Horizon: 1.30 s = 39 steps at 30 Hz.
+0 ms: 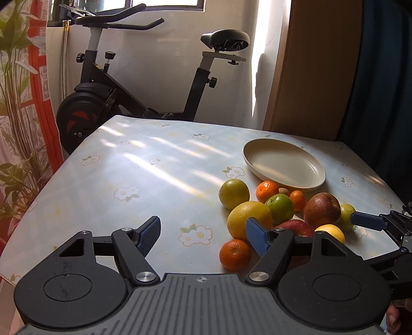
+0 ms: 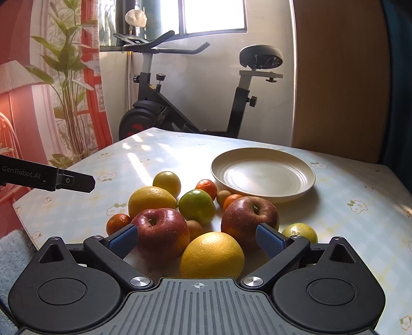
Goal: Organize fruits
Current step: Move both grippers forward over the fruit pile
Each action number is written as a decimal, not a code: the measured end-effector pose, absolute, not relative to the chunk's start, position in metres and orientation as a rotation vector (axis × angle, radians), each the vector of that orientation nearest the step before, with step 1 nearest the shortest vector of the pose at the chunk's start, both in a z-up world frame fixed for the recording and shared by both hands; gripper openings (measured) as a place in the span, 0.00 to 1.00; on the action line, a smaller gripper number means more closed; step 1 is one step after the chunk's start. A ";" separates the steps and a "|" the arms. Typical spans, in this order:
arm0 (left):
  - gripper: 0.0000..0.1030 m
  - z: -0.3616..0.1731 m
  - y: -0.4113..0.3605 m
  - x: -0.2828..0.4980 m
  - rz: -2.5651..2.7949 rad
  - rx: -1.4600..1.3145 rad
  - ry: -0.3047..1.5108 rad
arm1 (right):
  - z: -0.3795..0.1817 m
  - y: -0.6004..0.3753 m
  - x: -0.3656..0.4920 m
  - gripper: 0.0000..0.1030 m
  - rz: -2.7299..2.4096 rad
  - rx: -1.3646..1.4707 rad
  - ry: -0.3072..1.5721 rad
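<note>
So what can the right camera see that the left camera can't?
Only the right view shows the small brown fruit between the apples and the white bundle at the window. Only the left view shows part of a hand. Both share the plate, still without fruit, the green fruit, the exercise bike and the table.

Glossy plate (image 2: 303, 189), glossy tblcloth (image 1: 123, 165)
</note>
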State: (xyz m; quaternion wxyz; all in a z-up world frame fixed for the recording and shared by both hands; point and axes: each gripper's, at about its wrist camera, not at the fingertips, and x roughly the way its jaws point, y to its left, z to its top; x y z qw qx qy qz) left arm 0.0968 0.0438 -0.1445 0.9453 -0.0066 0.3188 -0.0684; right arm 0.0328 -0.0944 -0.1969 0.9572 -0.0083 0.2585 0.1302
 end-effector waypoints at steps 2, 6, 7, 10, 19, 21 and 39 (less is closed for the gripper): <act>0.71 -0.146 0.045 0.097 -0.144 -0.031 0.658 | -0.197 -0.091 0.032 0.90 0.281 -0.031 0.529; 0.67 -0.149 0.047 0.098 -0.137 -0.053 0.674 | -0.197 -0.081 0.027 0.84 0.306 -0.062 0.528; 0.67 -0.148 0.047 0.098 -0.133 -0.053 0.672 | -0.196 -0.080 0.026 0.83 0.309 -0.064 0.528; 0.66 -0.145 0.048 0.095 -0.125 -0.047 0.654 | -0.195 -0.076 0.021 0.78 0.319 -0.071 0.527; 0.66 -0.142 0.044 0.088 -0.164 -0.063 0.628 | -0.193 -0.079 0.014 0.76 0.283 -0.082 0.536; 0.66 -0.142 0.043 0.086 -0.180 -0.064 0.622 | -0.194 -0.084 0.014 0.76 0.265 -0.080 0.539; 0.65 -0.156 0.039 0.093 -0.227 -0.050 0.690 | -0.198 -0.100 0.013 0.74 0.219 -0.032 0.553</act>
